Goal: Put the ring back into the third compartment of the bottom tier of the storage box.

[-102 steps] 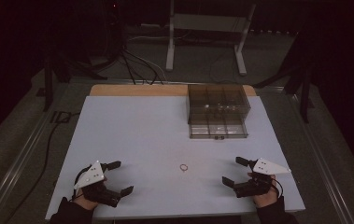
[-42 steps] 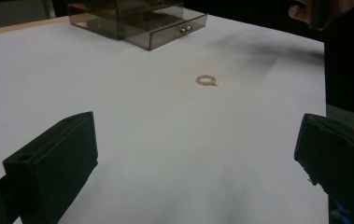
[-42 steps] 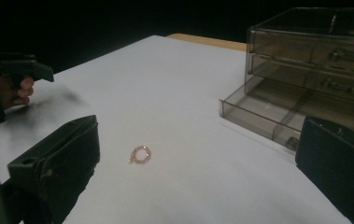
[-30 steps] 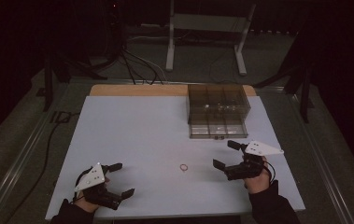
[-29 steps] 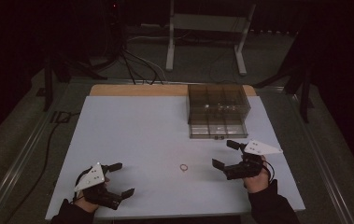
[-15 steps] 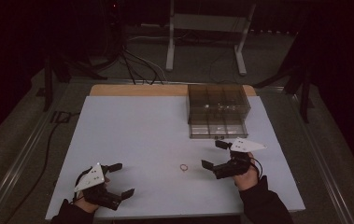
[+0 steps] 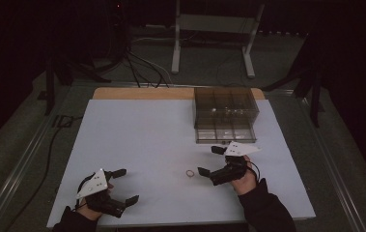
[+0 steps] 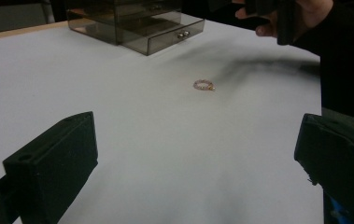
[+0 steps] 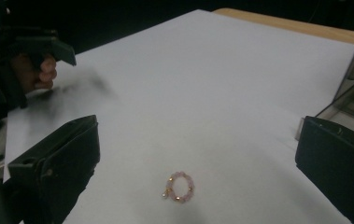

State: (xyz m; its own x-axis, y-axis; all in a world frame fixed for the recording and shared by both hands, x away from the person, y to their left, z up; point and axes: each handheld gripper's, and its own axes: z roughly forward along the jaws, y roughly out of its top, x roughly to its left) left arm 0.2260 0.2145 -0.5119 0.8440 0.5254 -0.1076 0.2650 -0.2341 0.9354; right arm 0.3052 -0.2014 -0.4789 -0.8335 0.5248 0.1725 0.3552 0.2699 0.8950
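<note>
Your high view is dim overall: the white table top (image 7: pixel 161 140) is the one evenly lit surface, and the surroundings fall to near black. The picture is soft and grainy, with no glare. In your left gripper view, a blurred dark shadow (image 8: pixel 258 67) smears across the table, and the near jaws are out of focus. In your right gripper view, a similar smeared shadow (image 9: pixel 79 86) lies on the sheet; the small bead ring (image 9: pixel 179 186) is fairly sharp, the background dark.

Open tabletop (image 7: pixel 137 130): bare white surface across left and centre.
Obstacle: smoky drawer box (image 7: pixel 225 114) at far right, one drawer protruding.
Small item: bead ring (image 7: pixel 190 172) near centre.
</note>
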